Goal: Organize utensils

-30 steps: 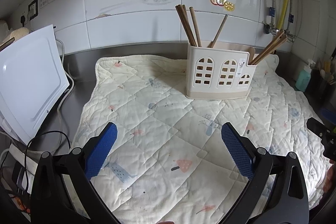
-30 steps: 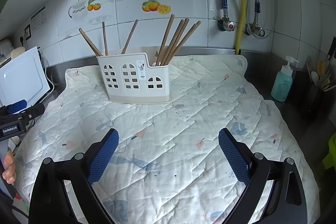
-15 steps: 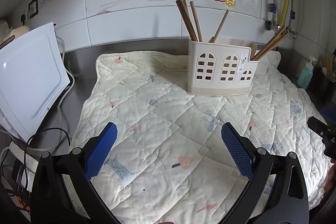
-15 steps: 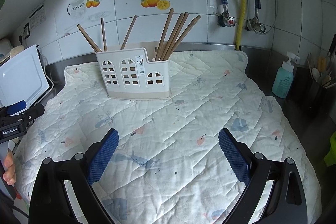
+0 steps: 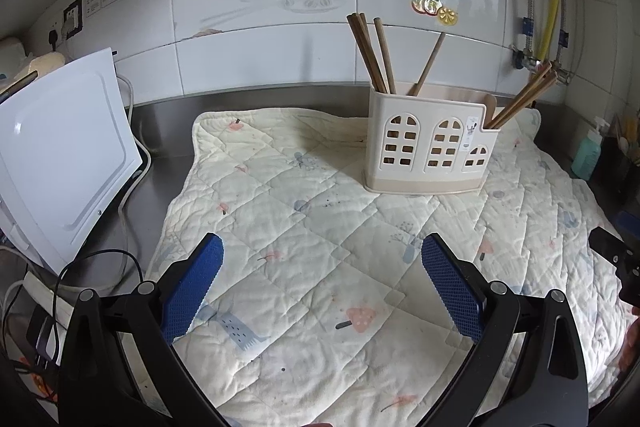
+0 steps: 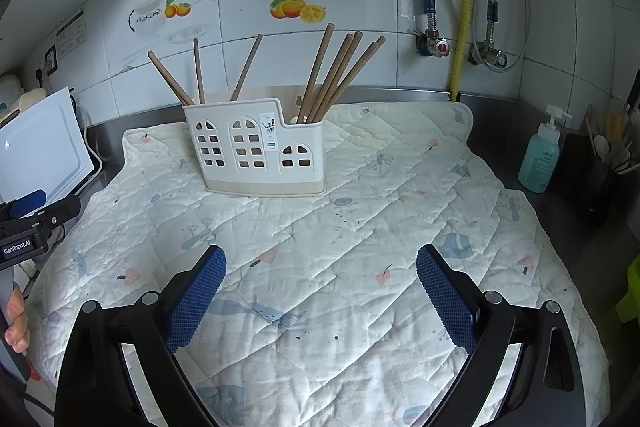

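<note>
Chopsticks (image 6: 340, 75) standing, leaning, in white utensil caddy (image 6: 256, 155), upper centre of frame, on quilted mat (image 6: 360, 227). Right gripper (image 6: 320, 291) and left gripper (image 5: 322, 283) both hovering wide, empty, well short of caddy. Neither clearly nearer.

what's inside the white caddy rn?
The white caddy holds wooden chopsticks leaning out: a bundle in the low end compartment, several spread in the taller part. A pale spoon-like tip peeks out. Lower ends are mostly hidden behind the walls.
</note>
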`<state>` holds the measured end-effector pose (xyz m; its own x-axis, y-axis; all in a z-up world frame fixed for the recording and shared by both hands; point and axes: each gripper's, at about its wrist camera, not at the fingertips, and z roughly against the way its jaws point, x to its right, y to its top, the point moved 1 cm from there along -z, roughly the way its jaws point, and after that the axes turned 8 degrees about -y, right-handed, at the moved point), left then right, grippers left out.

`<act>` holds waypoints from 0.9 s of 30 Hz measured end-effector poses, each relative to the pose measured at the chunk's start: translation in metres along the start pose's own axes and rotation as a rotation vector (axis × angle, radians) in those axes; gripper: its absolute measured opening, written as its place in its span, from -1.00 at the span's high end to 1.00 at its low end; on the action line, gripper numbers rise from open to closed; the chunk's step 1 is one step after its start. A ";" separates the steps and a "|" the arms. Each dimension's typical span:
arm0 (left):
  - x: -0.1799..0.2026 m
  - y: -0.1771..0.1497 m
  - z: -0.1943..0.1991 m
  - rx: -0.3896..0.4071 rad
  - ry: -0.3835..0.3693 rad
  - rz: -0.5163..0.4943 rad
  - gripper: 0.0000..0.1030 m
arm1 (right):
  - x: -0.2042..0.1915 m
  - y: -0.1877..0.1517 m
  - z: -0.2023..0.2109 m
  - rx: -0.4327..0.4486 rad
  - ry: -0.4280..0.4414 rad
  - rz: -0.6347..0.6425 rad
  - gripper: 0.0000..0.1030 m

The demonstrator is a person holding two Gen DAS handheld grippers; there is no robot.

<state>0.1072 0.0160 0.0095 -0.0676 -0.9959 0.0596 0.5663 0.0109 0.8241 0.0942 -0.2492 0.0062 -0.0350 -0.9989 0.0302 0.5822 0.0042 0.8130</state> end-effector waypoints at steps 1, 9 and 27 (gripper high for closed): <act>0.000 0.000 0.001 0.001 0.000 0.002 -0.91 | 0.000 0.000 0.000 0.001 -0.001 0.001 -0.81; 0.000 0.001 0.001 0.005 0.001 0.001 -0.91 | -0.001 0.003 0.003 0.011 0.001 0.000 -0.81; 0.000 0.002 0.001 0.007 0.000 0.006 -0.91 | -0.005 0.006 0.004 0.014 0.009 0.009 -0.81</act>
<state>0.1076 0.0165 0.0118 -0.0639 -0.9958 0.0648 0.5611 0.0179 0.8276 0.0943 -0.2442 0.0132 -0.0223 -0.9992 0.0318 0.5710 0.0134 0.8208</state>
